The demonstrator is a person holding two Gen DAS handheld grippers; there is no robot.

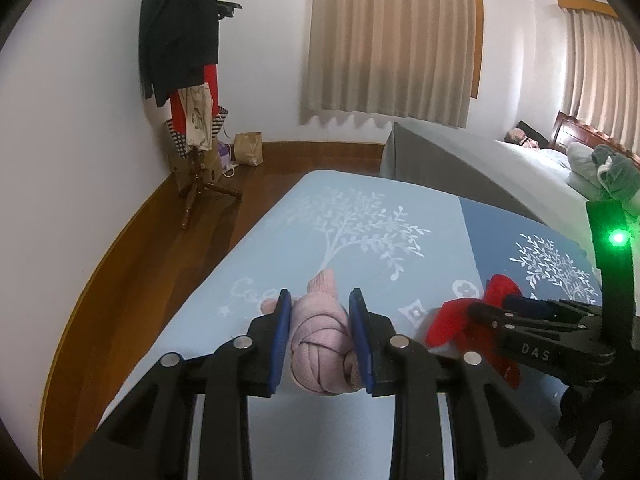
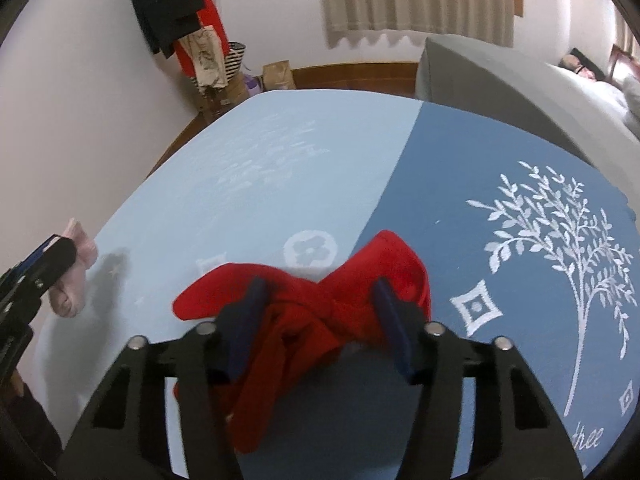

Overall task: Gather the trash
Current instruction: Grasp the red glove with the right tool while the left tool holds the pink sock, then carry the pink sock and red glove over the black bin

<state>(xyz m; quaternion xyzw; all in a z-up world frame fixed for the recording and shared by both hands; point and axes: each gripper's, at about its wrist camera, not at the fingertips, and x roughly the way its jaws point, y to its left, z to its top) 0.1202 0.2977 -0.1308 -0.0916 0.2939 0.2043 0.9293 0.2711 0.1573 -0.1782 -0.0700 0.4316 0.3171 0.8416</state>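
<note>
Knotted sock (image 1: pixel 320 344) is pale pink; twisted sock (image 2: pixel 320 304) is bright red; blanket (image 2: pixel 280 168) is half light blue, half darker blue w/ white tree & flower motifs; gripper pads (image 1: pixel 280 340) blue, frames black; curtains (image 1: pixel 392 40) beige; floor (image 1: pixel 160 248) brown wood.

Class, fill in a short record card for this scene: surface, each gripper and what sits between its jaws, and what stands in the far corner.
surface: blue cloth with white tree prints, light half and darker half
left gripper: jaws closed on pink knotted sock bundle
right gripper: jaws either side of red knotted cloth; pad contact unclear
gripper spacing: side by side, apart
far corner: coat stand with dark and red clothes, brown paper bag on wooden floor
beyond cloth: grey bed
</note>
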